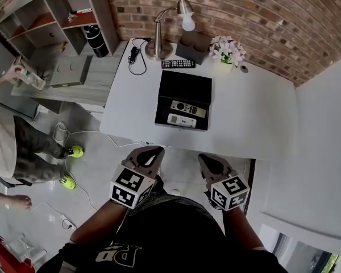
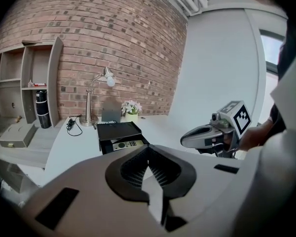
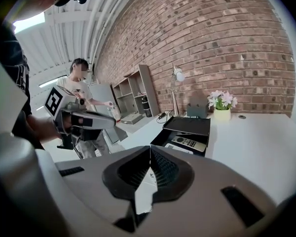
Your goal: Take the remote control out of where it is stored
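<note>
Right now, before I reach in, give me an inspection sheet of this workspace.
Surface: white table, set against the brick wall.
Job's things: open black box holding a grey remote and a white remote.
Clutter: black remote, lamp, flowers at the far edge.
Grippers: left gripper and right gripper both shut, empty, short of the table.
Cables: black cable beside the lamp; white cable on the floor.
Surroundings: shelf, a person standing at left.

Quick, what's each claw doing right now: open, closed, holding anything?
Left claw: closed, holding nothing.
Right claw: closed, holding nothing.
</note>
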A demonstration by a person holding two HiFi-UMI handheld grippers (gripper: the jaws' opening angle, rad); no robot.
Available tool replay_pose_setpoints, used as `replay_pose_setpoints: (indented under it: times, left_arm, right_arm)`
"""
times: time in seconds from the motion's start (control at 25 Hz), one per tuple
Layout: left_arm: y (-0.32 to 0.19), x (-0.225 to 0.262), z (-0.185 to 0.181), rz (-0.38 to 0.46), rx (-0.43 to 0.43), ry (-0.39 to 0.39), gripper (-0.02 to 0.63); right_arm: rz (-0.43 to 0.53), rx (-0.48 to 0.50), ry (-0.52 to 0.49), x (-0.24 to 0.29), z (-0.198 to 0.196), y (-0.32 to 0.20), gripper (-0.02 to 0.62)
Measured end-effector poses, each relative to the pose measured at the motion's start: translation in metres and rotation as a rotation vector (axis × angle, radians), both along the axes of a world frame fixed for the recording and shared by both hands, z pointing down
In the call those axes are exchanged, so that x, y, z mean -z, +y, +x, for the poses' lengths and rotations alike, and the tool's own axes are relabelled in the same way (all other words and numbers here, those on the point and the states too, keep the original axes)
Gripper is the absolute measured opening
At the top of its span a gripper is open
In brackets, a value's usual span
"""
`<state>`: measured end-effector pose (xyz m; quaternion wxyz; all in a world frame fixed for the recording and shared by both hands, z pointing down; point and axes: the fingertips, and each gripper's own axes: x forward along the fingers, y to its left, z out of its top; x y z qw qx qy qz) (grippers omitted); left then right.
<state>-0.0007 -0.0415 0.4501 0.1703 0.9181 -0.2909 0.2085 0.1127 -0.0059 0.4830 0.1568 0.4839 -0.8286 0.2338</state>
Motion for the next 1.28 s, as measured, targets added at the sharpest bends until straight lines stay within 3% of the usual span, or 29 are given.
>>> replay_pose_setpoints:
  times: [0.48,0.76,1.28]
  left_arm:
    - [-0.086,-0.008,-0.023,0.006,-0.028,-0.004,0.006]
    - [-0.111,-0.028,-0.032,-0.023,-0.074,-0.018,0.006]
    - [-0.141,-0.036,-0.032,-0.082,-0.041,0.012,0.006]
  right_arm:
    - [-0.059,0.083,0.29,-0.028,0.014,-0.105,0.006]
    - [-0.206,0.267,0.534,-0.093,0.008,-0.14,0.006]
    - [-0.359,0.545,0.7,-0.158,-0.011,-0.171,0.017]
